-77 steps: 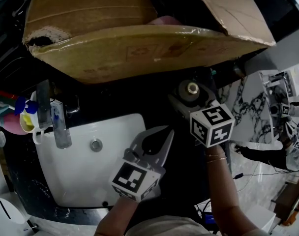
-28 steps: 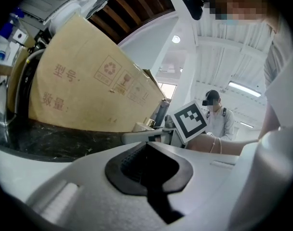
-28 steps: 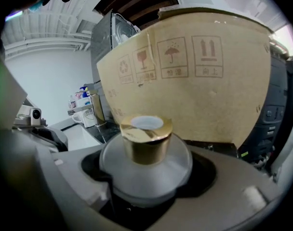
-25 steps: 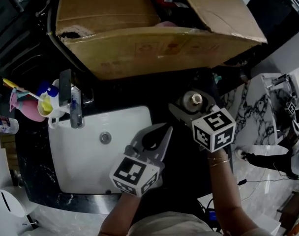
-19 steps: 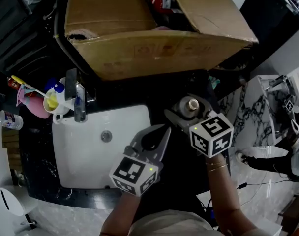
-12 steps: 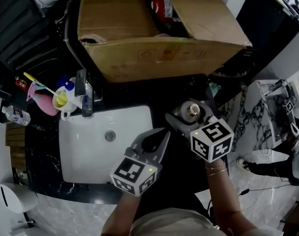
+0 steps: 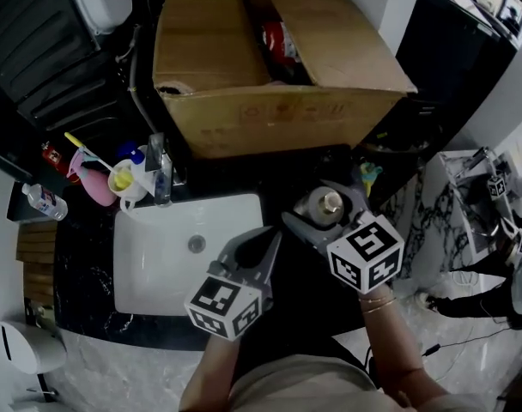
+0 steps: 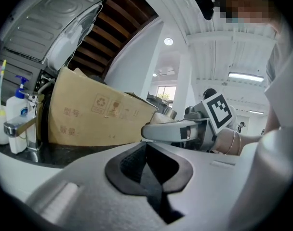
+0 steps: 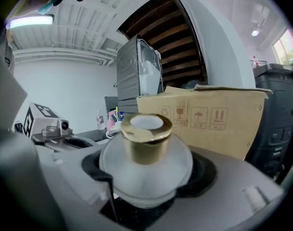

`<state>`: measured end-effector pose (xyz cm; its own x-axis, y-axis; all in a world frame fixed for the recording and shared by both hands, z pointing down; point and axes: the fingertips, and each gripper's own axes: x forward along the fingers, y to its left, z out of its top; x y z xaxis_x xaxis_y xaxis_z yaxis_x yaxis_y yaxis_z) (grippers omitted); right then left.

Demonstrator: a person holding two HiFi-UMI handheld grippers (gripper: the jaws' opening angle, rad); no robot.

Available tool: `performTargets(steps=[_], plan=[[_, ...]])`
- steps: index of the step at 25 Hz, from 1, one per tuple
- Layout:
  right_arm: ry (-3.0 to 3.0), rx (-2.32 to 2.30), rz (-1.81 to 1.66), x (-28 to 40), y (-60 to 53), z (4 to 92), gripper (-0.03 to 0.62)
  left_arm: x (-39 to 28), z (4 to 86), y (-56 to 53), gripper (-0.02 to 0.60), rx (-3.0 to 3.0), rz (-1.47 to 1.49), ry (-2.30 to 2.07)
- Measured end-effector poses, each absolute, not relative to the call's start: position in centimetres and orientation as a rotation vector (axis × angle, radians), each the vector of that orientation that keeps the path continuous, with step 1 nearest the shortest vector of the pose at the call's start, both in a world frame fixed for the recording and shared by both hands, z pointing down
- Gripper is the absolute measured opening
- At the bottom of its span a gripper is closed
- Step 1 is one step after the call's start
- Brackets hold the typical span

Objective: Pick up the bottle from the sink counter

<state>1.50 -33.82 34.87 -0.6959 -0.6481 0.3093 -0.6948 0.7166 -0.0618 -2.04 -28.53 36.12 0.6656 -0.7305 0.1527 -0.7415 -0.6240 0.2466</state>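
Only right gripper view shows the bottle (image 9: 146, 172) frosted, gold-capped, clamped.

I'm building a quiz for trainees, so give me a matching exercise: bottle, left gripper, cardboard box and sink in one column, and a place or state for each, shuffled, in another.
1. bottle
2. left gripper
3. cardboard box
4. sink

A. white, set in the black counter
B. held between the fingers of the right gripper
C. shut, with nothing in it
D. flaps open, behind the sink

Pairs: 1-B, 2-C, 3-D, 4-A
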Motion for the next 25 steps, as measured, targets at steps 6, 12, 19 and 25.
performTargets(steps=[6, 12, 19, 25], plan=[[-2.696, 1.057, 0.202, 1.4, -32.4, 32.6, 0.337, -2.3, 34.3, -27.9, 0.006, 2.616, 0.025, -1.237], [-2.736, 1.053, 0.187, 1.9, -30.8, 31.3, 0.337, -1.9, 33.1, -27.1, 0.006, 2.637, 0.011, -1.262], [-2.769, 1.099, 0.146, 3.3, -28.6, 29.5, 0.337, -1.6, 32.5, -26.3, 0.006, 2.656, 0.018, -1.265], [-2.821, 1.127, 0.093, 4.1, -26.5, 27.8, 0.337, -1.0, 31.2, -25.8, 0.006, 2.708, 0.007, -1.224]])
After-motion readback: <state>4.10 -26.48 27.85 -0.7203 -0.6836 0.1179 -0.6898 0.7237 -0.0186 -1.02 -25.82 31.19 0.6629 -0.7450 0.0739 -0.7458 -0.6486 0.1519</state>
